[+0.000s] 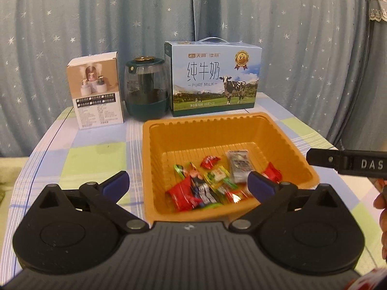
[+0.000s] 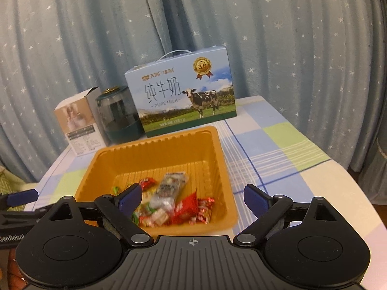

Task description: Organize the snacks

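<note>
Left claw: I am holding my left claw (image 1: pixel 187 181) spread wide, gripping nothing, with the front of the tray showing between its blue tips.
Right claw: I am holding my right claw (image 2: pixel 192 197) wide apart too, and empty; the snacks are showing in the gap, but no pad is touching them.
Snacks: the snacks (image 1: pixel 212 183) are lying loose in the front half of the orange tray (image 1: pixel 157 145), in the lower middle of both views; red packs, green-and-yellow sweets and one silver pack (image 2: pixel 168 188) are piled together.
Task state: I am judging the sorting nearly done, since I am seeing no snack left on the cloth (image 1: pixel 84 149).
Risk: the tray looks light and thin, so a claw tip catching its near rim could be tipping or sliding it and spilling the sweets.
Risk: both claws are crowding the same front edge; my right claw's finger is reaching into the right of the left view, so the two could be knocking together.
Around: a milk box (image 1: pixel 215 77), a dark jar (image 1: pixel 146 89) and a small carton (image 1: pixel 96 89) are standing just behind the tray, in the upper middle of the frame.
In the way: they are leaving little room for pushing the tray back.
</note>
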`<action>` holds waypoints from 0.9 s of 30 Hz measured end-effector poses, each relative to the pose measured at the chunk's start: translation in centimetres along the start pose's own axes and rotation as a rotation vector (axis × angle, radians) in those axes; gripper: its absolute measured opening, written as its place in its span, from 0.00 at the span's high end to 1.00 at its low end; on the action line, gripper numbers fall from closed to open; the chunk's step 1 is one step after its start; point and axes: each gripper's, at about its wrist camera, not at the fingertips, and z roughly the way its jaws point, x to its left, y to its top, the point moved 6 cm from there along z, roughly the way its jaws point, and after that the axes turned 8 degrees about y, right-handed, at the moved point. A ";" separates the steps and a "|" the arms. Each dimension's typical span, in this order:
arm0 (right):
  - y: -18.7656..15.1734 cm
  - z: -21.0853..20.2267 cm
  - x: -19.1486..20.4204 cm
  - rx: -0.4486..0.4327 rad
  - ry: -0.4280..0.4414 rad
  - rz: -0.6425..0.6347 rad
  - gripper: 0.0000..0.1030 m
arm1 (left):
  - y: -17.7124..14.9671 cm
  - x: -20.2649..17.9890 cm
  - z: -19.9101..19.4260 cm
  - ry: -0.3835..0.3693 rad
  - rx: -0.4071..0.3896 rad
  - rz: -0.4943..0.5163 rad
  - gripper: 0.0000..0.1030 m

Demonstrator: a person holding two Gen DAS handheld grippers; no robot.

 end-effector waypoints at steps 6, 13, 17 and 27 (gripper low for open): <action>-1.4 -3.8 1.4 0.004 0.014 -0.022 0.12 | -1.0 0.1 -4.0 0.045 0.006 -0.017 0.00; -3.3 -8.3 2.9 0.039 0.020 -0.049 0.12 | -3.2 0.2 -8.5 0.065 0.059 -0.071 0.00; -4.5 -11.3 3.0 0.065 0.008 -0.031 0.12 | -4.3 0.3 -11.7 0.096 0.058 -0.101 0.00; -6.9 -18.7 5.3 0.096 0.023 -0.048 0.12 | -6.9 -0.7 -19.7 0.129 0.081 -0.117 0.00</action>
